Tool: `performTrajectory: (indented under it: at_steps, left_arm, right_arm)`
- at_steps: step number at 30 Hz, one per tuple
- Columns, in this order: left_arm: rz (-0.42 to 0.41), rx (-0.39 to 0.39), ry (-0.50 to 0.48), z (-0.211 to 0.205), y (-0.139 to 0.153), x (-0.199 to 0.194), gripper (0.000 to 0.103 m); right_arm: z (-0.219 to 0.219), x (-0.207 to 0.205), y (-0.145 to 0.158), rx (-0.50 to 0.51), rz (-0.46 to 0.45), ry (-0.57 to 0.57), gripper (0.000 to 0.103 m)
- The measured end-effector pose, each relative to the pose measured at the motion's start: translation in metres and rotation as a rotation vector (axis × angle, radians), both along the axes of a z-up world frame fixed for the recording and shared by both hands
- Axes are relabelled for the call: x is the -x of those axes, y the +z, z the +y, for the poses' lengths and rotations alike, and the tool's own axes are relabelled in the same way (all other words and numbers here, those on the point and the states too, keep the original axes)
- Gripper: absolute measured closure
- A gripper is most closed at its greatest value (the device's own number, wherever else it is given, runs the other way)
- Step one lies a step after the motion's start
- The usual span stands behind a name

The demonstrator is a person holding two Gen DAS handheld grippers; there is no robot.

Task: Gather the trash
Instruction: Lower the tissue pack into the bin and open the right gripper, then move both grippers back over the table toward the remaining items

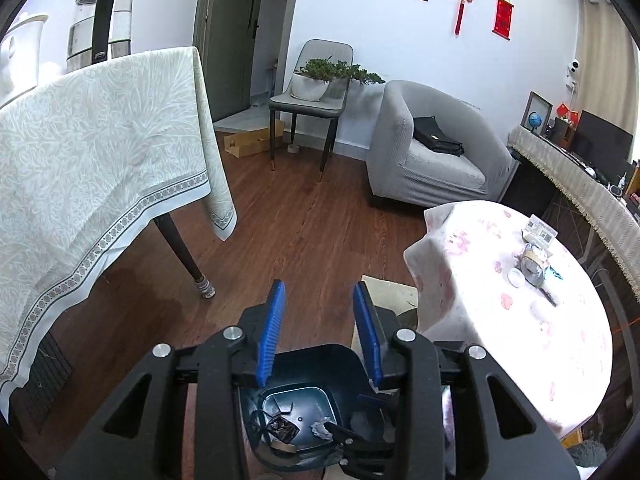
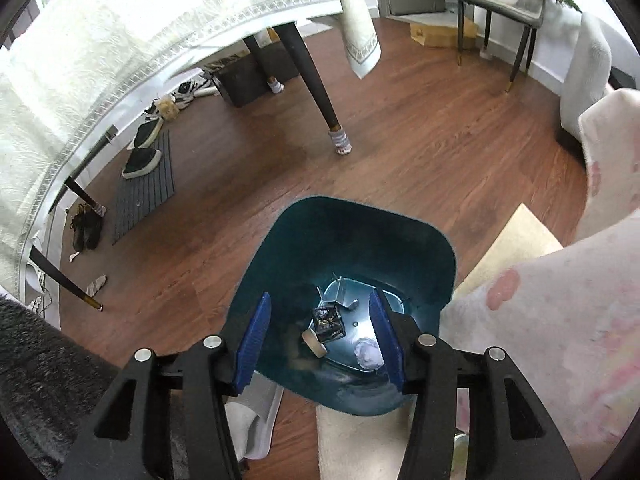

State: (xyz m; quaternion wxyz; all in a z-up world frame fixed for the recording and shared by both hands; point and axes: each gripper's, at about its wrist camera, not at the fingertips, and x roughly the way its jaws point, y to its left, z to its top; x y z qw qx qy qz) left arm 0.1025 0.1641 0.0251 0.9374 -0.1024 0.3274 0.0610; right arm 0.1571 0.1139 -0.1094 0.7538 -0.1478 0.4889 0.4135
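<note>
A dark teal trash bin [image 2: 344, 240] stands on the wood floor, seen from above in both views [image 1: 316, 356]. Inside lie a black crumpled wrapper [image 2: 329, 323], a tape roll [image 2: 314, 343] and a white crumpled paper ball [image 2: 367, 354]. My right gripper [image 2: 320, 304] is open and empty, hovering over the bin's mouth. My left gripper [image 1: 320, 292] is open and empty above the bin's far rim. On the round pink-flowered table [image 1: 500, 320] lie a tape roll [image 1: 534, 264], a white lid [image 1: 517, 278] and a printed card [image 1: 540, 233].
A big table with a pale cloth [image 1: 88, 152] stands left, its leg [image 1: 184, 252] near the bin. A grey armchair [image 1: 432, 152] and a chair with a plant [image 1: 316, 92] are beyond. Shoes and a mat [image 2: 144, 184] lie under the big table. A beige rug [image 2: 516, 244] is by the bin.
</note>
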Motion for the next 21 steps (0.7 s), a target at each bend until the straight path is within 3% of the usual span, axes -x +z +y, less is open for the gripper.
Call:
performTrajectory:
  at_steps: [13, 21]
  left_arm:
    - [-0.018, 0.008, -0.042, -0.031, 0.007, -0.017, 0.066]
    - [-0.019, 0.005, -0.086, -0.063, 0.007, -0.031, 0.066]
  right_arm:
    - [-0.050, 0.014, 0.081, -0.124, -0.119, -0.015, 0.051]
    - [-0.090, 0.015, 0.104, -0.122, -0.195, -0.063, 0.051]
